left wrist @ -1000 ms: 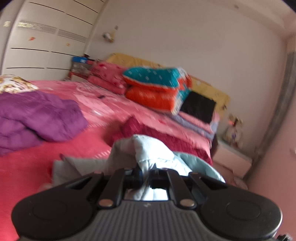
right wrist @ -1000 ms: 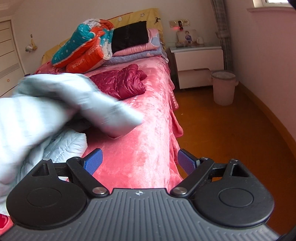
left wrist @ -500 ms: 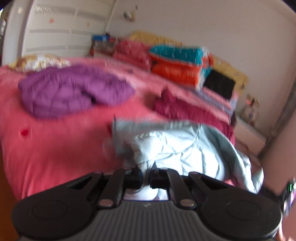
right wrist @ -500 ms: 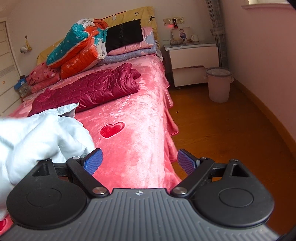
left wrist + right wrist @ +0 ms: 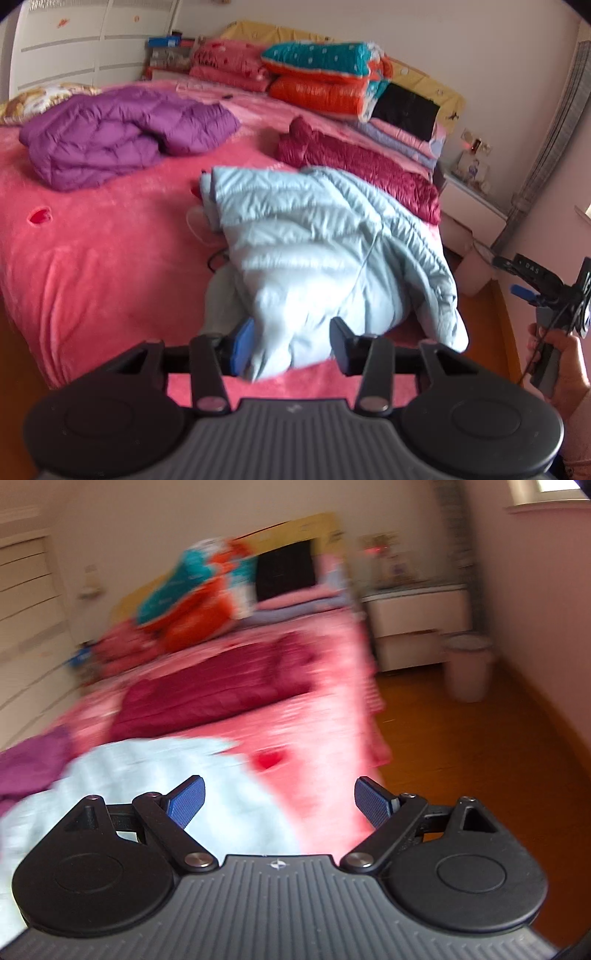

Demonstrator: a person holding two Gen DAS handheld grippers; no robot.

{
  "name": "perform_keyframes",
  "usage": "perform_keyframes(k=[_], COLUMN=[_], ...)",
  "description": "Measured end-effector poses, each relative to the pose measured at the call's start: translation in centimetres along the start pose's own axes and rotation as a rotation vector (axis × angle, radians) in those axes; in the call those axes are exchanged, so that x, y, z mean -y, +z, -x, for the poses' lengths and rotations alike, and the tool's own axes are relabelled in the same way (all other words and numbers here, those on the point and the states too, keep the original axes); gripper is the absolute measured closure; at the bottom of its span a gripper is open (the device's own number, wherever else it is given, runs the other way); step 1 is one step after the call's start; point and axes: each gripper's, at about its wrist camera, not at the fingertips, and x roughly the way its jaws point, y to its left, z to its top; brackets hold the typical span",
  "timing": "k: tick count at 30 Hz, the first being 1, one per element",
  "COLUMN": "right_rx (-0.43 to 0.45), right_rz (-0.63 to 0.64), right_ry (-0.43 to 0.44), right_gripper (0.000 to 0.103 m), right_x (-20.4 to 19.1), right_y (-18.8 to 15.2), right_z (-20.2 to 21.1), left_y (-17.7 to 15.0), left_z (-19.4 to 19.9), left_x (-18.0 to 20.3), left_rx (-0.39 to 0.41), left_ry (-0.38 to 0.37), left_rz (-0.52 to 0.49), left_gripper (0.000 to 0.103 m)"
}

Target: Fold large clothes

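Jacket (image 5: 325, 243), pale blue & puffy, is lying bunched on the pink bed (image 5: 103, 251) near its edge. Left claw (image 5: 291, 343) is hanging released round a fold; right claw (image 5: 279, 801) is released w/ nothing inside. Best to be pinching both hem corners & spreading it flat first.

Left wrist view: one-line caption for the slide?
Open left gripper straddles hem of pale blue jacket heaped on pink bed.

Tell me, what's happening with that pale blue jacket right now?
Left hand-held gripper open, straddling jacket edge. Right hand-held gripper open, empty. Light blue puffer jacket heaped on pink bedspread. Maroon jacket touching behind.
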Motion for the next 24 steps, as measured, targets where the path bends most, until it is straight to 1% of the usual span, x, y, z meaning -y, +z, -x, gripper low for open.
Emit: perform_keyframes(k=[2, 3, 5, 9, 11, 13, 14, 16, 18, 20, 22, 24], right_rx=[-0.036, -0.050, -0.078, -0.126, -0.161, -0.199, -0.234, -0.314, -0.369, -0.451, -0.498, -0.509], right_rz=[0.034, 0.057, 0.110, 0.233, 0.285, 0.302, 0.287, 0.208, 0.101, -0.032, -0.128, -0.164], right_ry=[0.107, 0.158, 0.253, 0.407, 0.445, 0.436, 0.434, 0.456, 0.470, 0.512, 0.530, 0.535], right_gripper=[0.000, 0.000, 0.000, 0.000, 0.000, 0.000, 0.000, 0.000, 0.000, 0.000, 0.002, 0.007], right_x=[-2.9, -4.5, -8.0, -15.1, -18.1, -20.2, -20.9, -21.5, -21.2, -20.8, -20.2, -20.0], right_y=[0.0, 0.0, -0.2, -0.7, -1.0, -1.0, -1.0, -1.3, -1.7, -2.7, -3.8, -4.7], right_z=[-0.1, -0.2, -0.6, -2.1, -3.5, -5.5, -7.0, -9.7, -12.0, -13.9, -15.1, -15.4], left_y=[0.4, 0.4, 0.4, 0.4, 0.3, 0.3, 0.3, 0.2, 0.1, 0.0, -0.2, -0.2], left_z=[0.4, 0.5, 1.1, 1.9, 2.4, 2.8, 3.1, 3.7, 4.2, 4.7, 4.9, 5.0], left_x=[-0.1, -0.2, -0.5, -0.7, -0.9, -1.3, -1.5, -2.1, -2.7, -3.4, -4.0, -4.3], left_rx=[0.024, 0.038, 0.065, 0.099, 0.110, 0.122, 0.128, 0.143, 0.155, 0.163, 0.164, 0.163], left_ry=[0.009, 0.011, 0.016, 0.032, 0.043, 0.046, 0.048, 0.057, 0.069, 0.074, 0.076, 0.082], left_rz=[-0.006, -0.008, -0.008, -0.011, -0.012, -0.004, 0.001, 0.007, 0.016, 0.035, 0.052, 0.060], left_gripper=[0.045, 0.043, 0.034, 0.027, 0.026, 0.024, 0.023, 0.021, 0.017, 0.015, 0.015, 0.014])
